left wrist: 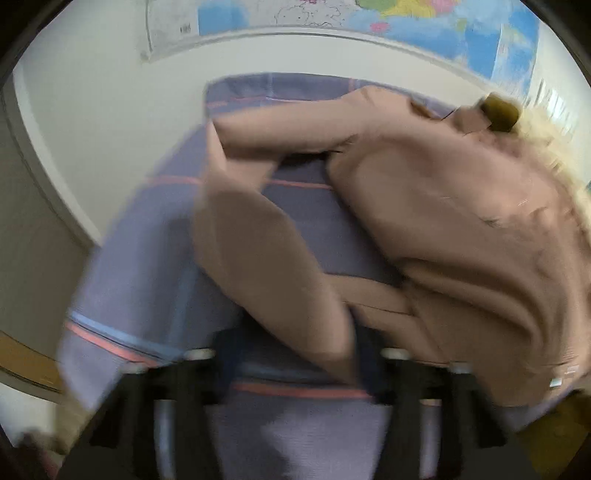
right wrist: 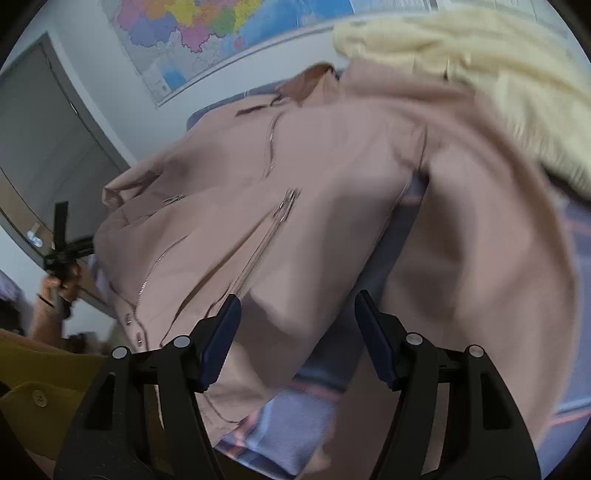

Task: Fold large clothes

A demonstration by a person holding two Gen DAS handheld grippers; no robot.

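Note:
A dusty-pink zip jacket (left wrist: pixel 461 229) lies spread on a purple striped cloth (left wrist: pixel 155 258) over the table. One sleeve (left wrist: pixel 258 258) runs down toward my left gripper (left wrist: pixel 297 354). Its cuff rests against the right finger, the jaws stand apart, and striped cloth shows in the gap; the view is blurred. In the right wrist view the jacket (right wrist: pixel 314 177) fills the middle, zips facing up. My right gripper (right wrist: pixel 297 332) hovers open over the other sleeve (right wrist: pixel 461 277) and the body's lower edge, with nothing pressed between its pads.
A cream fluffy garment (right wrist: pixel 480 74) lies past the jacket's collar. A mustard-yellow garment (right wrist: pixel 44 387) sits at the near left. A hand (right wrist: pixel 55 291) holds a black device at the left edge. A wall map (right wrist: pixel 207 33) and a grey door (right wrist: pixel 44 147) stand behind.

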